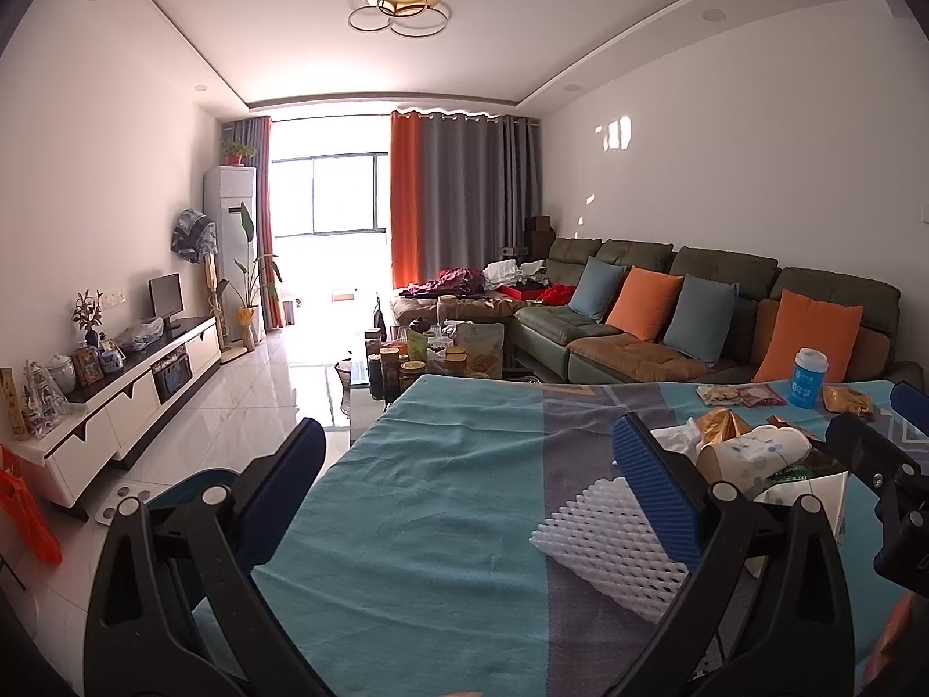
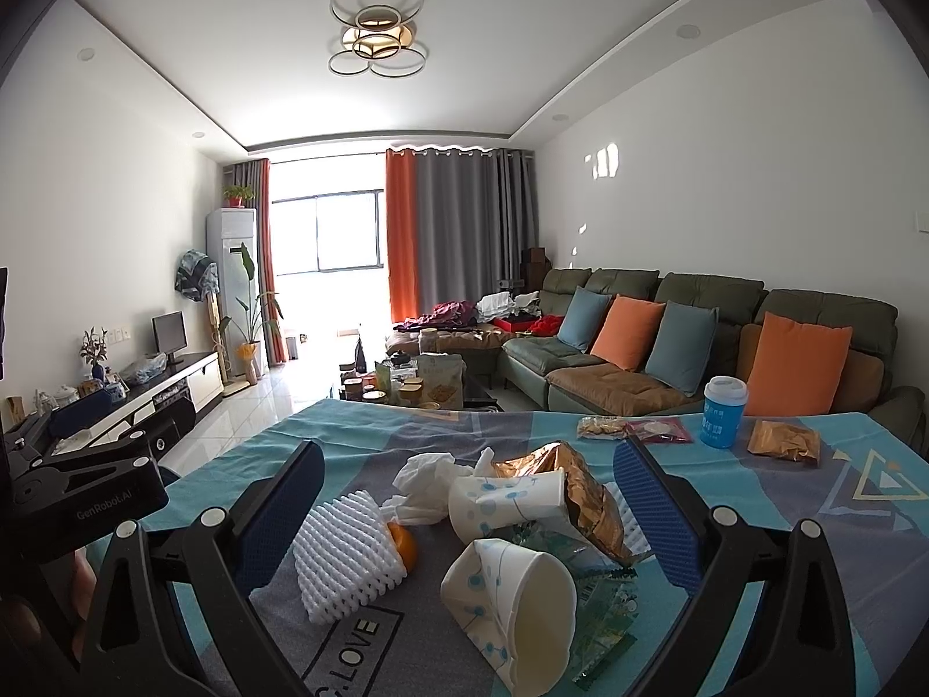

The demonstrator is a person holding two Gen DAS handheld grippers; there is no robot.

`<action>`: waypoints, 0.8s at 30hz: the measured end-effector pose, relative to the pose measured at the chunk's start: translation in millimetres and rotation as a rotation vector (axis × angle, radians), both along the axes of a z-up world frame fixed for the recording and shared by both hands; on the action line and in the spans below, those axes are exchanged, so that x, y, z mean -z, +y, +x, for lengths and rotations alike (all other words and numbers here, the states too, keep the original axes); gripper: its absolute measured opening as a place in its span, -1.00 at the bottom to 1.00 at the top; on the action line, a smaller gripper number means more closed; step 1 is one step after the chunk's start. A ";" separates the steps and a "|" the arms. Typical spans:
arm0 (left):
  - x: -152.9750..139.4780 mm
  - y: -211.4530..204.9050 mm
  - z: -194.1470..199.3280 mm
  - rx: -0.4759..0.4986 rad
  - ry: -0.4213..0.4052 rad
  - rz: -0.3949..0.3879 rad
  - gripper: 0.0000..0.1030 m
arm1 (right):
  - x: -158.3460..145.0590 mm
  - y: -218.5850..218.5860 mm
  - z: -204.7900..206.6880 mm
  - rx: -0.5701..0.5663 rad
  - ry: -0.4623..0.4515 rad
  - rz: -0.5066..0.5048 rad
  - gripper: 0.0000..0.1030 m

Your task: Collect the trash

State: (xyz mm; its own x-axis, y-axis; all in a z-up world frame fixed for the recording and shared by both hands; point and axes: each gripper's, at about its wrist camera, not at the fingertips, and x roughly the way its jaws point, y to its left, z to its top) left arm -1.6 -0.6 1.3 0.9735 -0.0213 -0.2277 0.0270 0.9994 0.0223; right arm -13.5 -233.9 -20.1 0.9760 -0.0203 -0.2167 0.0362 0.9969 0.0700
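"GenRobot.AI" stands on the left gripper [image 2: 87, 464]; "LOVE" is printed on the tablecloth [image 2: 348, 647]

Daylight is pouring through a large window [image 2: 328, 232] flanked by orange and grey curtains [image 2: 447, 232], glaring off the glossy white tiled floor [image 1: 255, 383]. A dark green sectional sofa [image 2: 697, 313] carrying orange and blue cushions is lining the right wall, facing a low white media cabinet [image 1: 133, 389]. A ringed ceiling lamp [image 2: 374, 35] is hanging overhead.
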 end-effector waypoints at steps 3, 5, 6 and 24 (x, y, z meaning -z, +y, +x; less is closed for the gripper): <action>2.0 -0.4 1.2 0.007 0.008 0.000 0.89 | 1.7 0.0 0.8 -0.004 0.004 0.002 0.87; 3.7 -1.1 2.2 0.016 0.016 -0.001 0.89 | 3.5 -0.5 1.5 -0.007 0.013 0.008 0.87; 5.2 -1.6 4.0 0.024 0.023 -0.001 0.89 | 4.3 -3.3 3.1 -0.008 0.019 0.013 0.87; 69.1 -63.5 37.7 0.366 0.280 0.109 0.85 | 48.4 -35.0 -4.0 -0.079 0.265 0.138 0.01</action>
